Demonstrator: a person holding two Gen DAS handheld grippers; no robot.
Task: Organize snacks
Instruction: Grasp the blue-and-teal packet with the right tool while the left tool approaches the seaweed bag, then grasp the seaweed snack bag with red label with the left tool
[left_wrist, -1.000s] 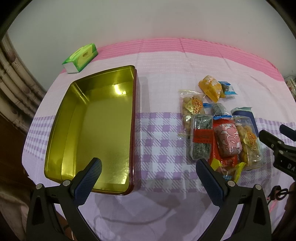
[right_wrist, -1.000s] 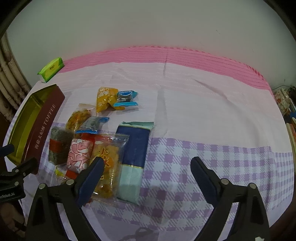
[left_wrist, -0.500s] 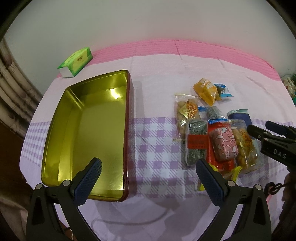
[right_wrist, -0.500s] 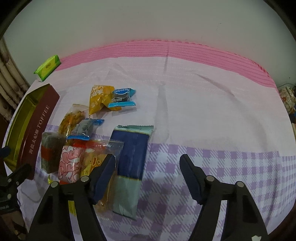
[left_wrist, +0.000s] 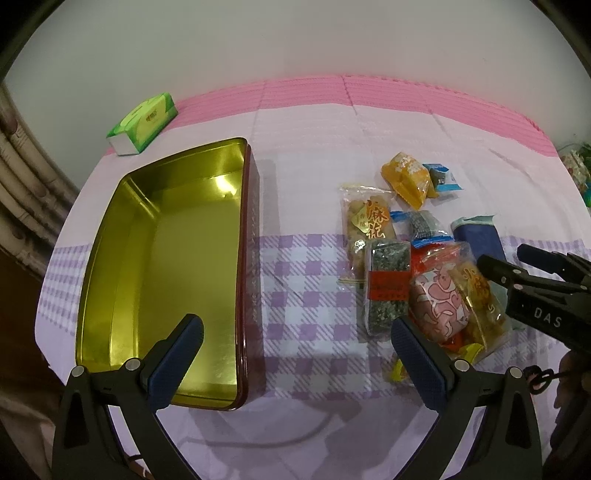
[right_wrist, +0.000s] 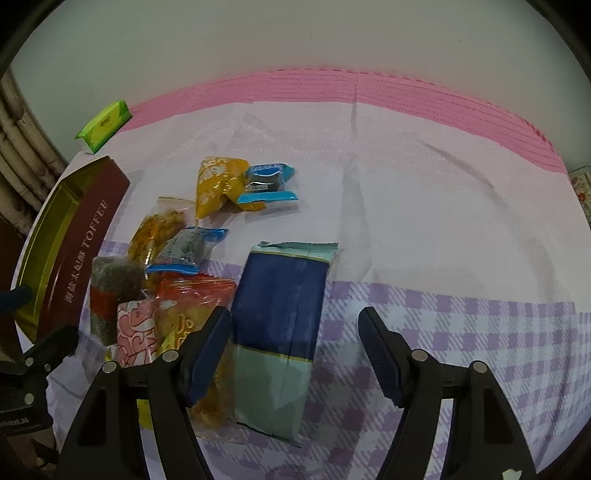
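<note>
An open gold tin (left_wrist: 110, 295) with dark red outer walls lies empty at the left; its wall reads TOFFEE in the right wrist view (right_wrist: 85, 258). A pile of snack packets lies to its right: a green seaweed bar (left_wrist: 388, 284), a pink patterned packet (left_wrist: 439, 302), a yellow pouch (left_wrist: 406, 177) and a dark blue packet (right_wrist: 280, 306). My left gripper (left_wrist: 295, 354) is open and empty near the table's front edge. My right gripper (right_wrist: 295, 350) is open, low over the blue packet, its fingers either side of it without touching.
A green tissue pack (left_wrist: 142, 122) sits at the back left by the wall. The table carries a pink and purple checked cloth (right_wrist: 443, 184). A curtain (left_wrist: 22, 184) hangs at the far left. The right gripper also shows in the left wrist view (left_wrist: 517, 266).
My right gripper has moved forward and down onto the blue packet and its fingers have narrowed. My left gripper has drifted slightly, staying open.
</note>
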